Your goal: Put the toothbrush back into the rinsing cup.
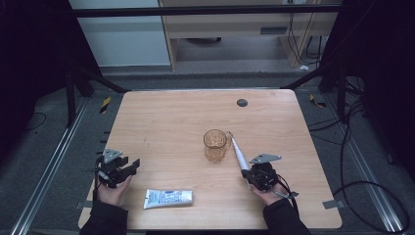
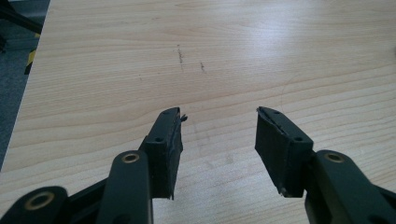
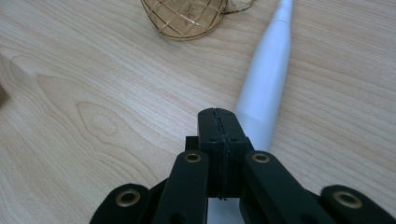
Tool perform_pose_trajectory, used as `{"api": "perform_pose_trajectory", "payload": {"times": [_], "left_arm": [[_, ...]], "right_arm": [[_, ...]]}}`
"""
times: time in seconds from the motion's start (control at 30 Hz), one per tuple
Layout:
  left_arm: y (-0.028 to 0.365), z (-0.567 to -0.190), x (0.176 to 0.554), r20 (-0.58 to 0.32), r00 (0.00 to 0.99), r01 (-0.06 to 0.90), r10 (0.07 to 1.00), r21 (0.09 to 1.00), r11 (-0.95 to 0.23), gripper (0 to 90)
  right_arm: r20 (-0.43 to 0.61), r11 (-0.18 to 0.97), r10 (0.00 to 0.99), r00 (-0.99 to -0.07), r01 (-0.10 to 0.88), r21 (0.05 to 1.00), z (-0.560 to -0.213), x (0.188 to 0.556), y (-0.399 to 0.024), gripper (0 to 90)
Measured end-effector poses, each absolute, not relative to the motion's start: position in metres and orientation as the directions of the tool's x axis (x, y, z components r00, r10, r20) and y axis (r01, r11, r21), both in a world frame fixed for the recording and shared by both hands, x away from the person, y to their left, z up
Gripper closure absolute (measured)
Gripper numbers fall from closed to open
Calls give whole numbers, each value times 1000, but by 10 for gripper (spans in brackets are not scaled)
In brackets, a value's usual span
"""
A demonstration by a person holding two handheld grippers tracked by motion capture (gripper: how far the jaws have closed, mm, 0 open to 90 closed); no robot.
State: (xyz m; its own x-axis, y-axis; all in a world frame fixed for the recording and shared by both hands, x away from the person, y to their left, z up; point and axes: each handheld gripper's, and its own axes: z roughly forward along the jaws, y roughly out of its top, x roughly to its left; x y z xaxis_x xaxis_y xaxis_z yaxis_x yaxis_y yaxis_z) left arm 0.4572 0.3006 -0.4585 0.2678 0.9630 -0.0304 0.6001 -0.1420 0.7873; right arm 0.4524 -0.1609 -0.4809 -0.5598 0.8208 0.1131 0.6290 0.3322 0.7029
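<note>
White plastic electric toothbrush lies untouched beside amber glass mug; right gripper jaws together, left gripper apart, nothing picked up.

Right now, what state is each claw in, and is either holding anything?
Left claw: open, nothing between the jaws, bare table beneath.
Right claw: shut, jaws pressed together, holding nothing; the white toothbrush lies just beside it.

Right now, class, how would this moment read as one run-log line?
left claw: open, over bare table | right claw: shut, beside white toothbrush | amber mug: upright | toothpaste tube: lying flat
</note>
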Motion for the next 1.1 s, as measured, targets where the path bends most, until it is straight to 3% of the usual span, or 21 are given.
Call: {"api": "perform_pose_trajectory", "payload": {"times": [0.57,0.83,1.1], "left_arm": [[301,-459,457,-28,268,601,963,786,-144,498],[301,-460,458,-26,268,605,963,782,-148,498],[301,-461,460,-22,270,612,963,776,-154,497]], "right_arm": [[99,335,833,-545,638,693,-480,454,-164,900],[97,277,849,-520,594,755,-453,460,-168,852],[61,252,888,-455,595,763,-428,476,-172,724]]}}
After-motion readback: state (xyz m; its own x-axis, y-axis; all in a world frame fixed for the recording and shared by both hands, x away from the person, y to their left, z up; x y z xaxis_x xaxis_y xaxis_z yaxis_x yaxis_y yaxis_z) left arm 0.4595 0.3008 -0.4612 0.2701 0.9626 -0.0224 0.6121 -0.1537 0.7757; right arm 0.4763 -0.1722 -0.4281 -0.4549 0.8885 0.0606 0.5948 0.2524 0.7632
